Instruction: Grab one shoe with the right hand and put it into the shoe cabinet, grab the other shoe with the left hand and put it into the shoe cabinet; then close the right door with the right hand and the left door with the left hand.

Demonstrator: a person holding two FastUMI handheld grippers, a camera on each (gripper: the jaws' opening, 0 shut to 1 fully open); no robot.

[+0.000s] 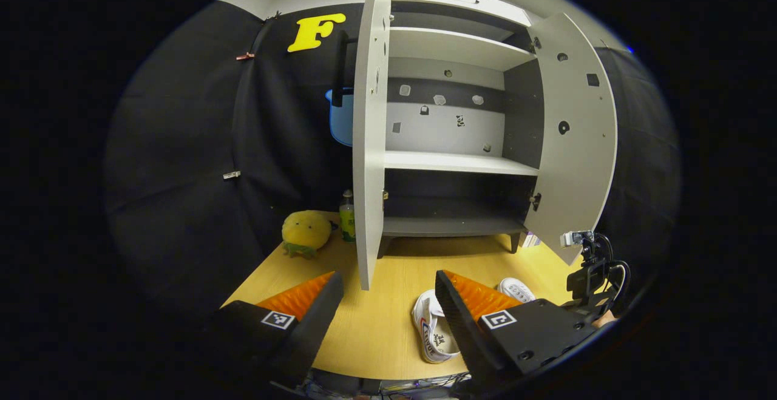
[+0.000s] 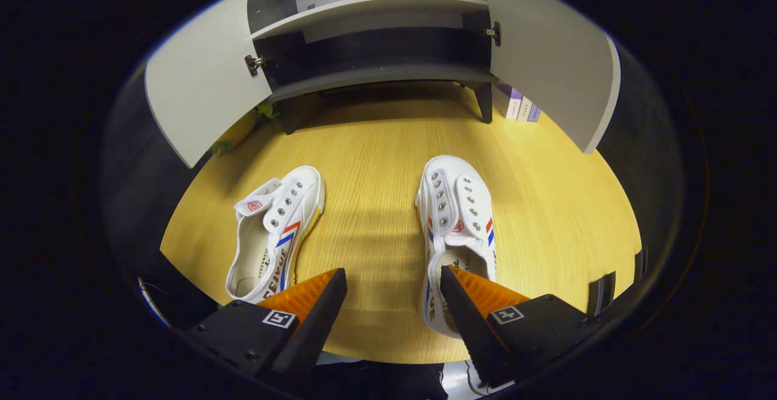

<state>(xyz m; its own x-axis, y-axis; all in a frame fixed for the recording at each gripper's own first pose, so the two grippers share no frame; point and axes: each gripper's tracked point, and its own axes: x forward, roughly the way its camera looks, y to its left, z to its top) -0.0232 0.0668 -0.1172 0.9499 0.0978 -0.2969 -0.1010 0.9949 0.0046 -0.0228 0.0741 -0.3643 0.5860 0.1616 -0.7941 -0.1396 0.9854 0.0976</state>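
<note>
1. Wooden tabletop [image 2: 376, 163] bears two white canvas shoes, the left shoe [image 2: 276, 230] and the right shoe [image 2: 455, 224], both before the shoe cabinet [image 1: 452, 145].
2. Cabinet's left door [image 1: 370, 127] and right door [image 1: 576, 133] stand open.
3. Right gripper [image 2: 393, 278] is spread above the shoes; left gripper [image 1: 388, 281] is spread, empty.
4. Yellow plush toy [image 1: 306, 231] sits left of the cabinet.

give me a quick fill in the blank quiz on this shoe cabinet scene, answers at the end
1. Both doors of the shoe cabinet stand ____.
2. The two white shoes, one and the other, lie on the ____, not in the cabinet.
3. The right gripper hangs over the shoes with its jaws ____.
4. Beside the green bottle sits a ____ plush toy.

Answers: open; table; open; yellow
</note>
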